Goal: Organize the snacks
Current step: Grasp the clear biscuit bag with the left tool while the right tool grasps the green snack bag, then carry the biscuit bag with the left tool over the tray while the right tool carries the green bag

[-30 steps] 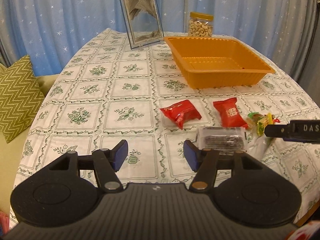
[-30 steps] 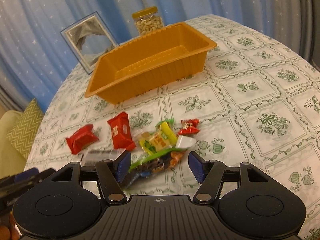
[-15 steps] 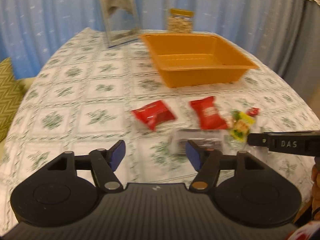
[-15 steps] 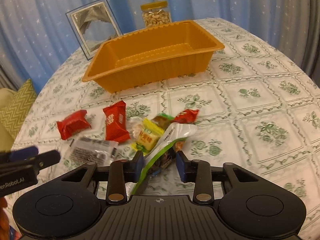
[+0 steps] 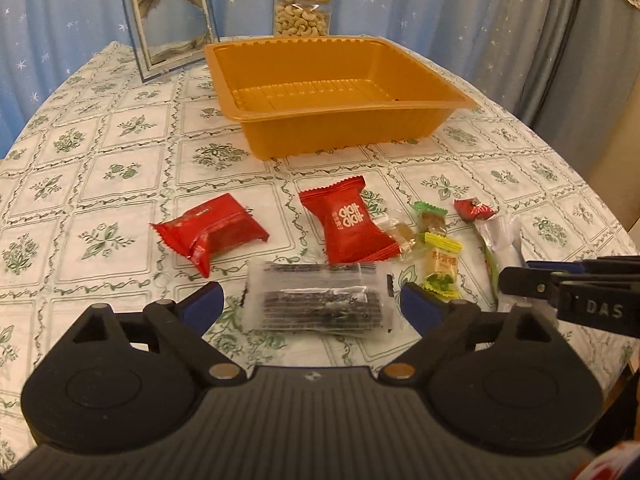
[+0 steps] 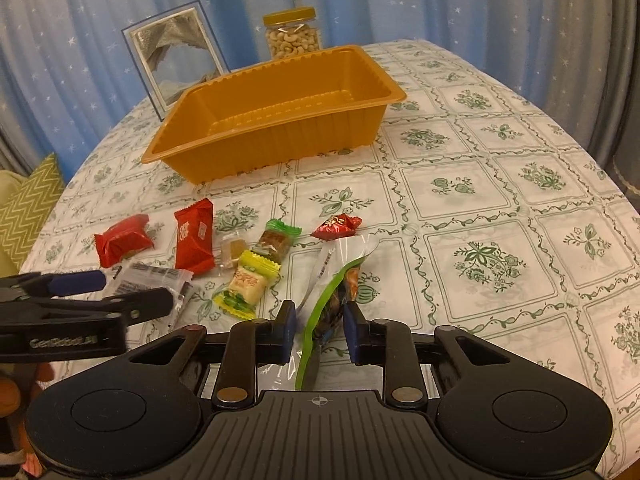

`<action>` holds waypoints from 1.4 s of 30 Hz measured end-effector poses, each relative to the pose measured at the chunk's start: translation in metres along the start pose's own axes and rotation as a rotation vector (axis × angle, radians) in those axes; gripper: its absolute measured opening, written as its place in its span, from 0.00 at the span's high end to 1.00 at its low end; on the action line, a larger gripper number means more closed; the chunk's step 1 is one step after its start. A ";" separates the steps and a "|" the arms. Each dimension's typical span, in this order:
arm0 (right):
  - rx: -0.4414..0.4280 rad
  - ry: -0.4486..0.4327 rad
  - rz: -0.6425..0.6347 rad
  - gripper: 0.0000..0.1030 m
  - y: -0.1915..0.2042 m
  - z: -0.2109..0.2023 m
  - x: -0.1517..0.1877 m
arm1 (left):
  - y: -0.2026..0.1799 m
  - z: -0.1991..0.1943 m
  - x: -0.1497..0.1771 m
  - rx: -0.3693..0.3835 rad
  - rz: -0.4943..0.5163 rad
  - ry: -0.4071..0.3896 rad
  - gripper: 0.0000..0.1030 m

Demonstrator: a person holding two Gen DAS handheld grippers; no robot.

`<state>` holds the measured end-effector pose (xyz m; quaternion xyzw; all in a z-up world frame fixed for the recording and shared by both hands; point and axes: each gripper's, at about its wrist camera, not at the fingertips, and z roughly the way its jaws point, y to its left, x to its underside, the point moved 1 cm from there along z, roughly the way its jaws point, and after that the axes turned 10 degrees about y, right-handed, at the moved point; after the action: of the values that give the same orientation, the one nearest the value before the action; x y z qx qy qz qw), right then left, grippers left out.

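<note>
**snackwatcher:** Two grippers are over the near edge of the table (image 5: pixel 120 128). The right gripper (image 6: pixel 319 330) has its jaws narrowed onto the green-and-clear packet (image 6: pixel 340 280), pinching its near end while the far end trails forward over the cloth. The left gripper (image 5: pixel 310 302) has its jaws spread wide, one on each side of the clear packet of dark snacks (image 5: pixel 316 300); whether the pads actually touch it, no way to tell.

**trayfan:** And the rest of the snacks?

**snackwatcher:** All loose on the cloth, in a band between the grippers and the orange tray (image 5: pixel 340 120). A red packet (image 5: pixel 210 232) lies toward the left, a second red packet with white print (image 5: pixel 348 220) just beside it, then a small clear-wrapped candy (image 5: pixel 398 232), a green-wrapped bar (image 5: pixel 430 218), a yellow-wrapped candy (image 5: pixel 442 264) and a little red candy (image 5: pixel 474 210) toward the right. The tray sits in the middle of the table, nothing visible inside. Behind it, at the far edge, stand a cashew jar (image 5: pixel 302 12) and a picture frame (image 5: pixel 168 16).
</note>
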<state>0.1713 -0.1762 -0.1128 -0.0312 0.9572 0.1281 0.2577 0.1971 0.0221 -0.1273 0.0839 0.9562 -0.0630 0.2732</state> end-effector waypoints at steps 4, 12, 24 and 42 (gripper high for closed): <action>-0.010 -0.006 -0.009 0.74 -0.002 0.000 0.001 | -0.011 0.010 -0.003 -0.032 0.055 -0.001 0.09; -0.034 -0.004 0.033 0.54 -0.007 0.004 -0.001 | -0.014 0.011 0.002 -0.077 0.079 -0.002 0.20; 0.089 -0.025 -0.057 0.61 0.016 0.019 -0.001 | -0.015 0.003 0.012 -0.086 0.059 -0.009 0.21; 0.141 -0.083 -0.120 0.77 0.018 -0.004 0.006 | -0.017 -0.015 0.014 -0.089 0.048 -0.046 0.22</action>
<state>0.1622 -0.1600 -0.1085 -0.0651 0.9487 0.0460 0.3061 0.1746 0.0098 -0.1205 0.0931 0.9492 -0.0157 0.3001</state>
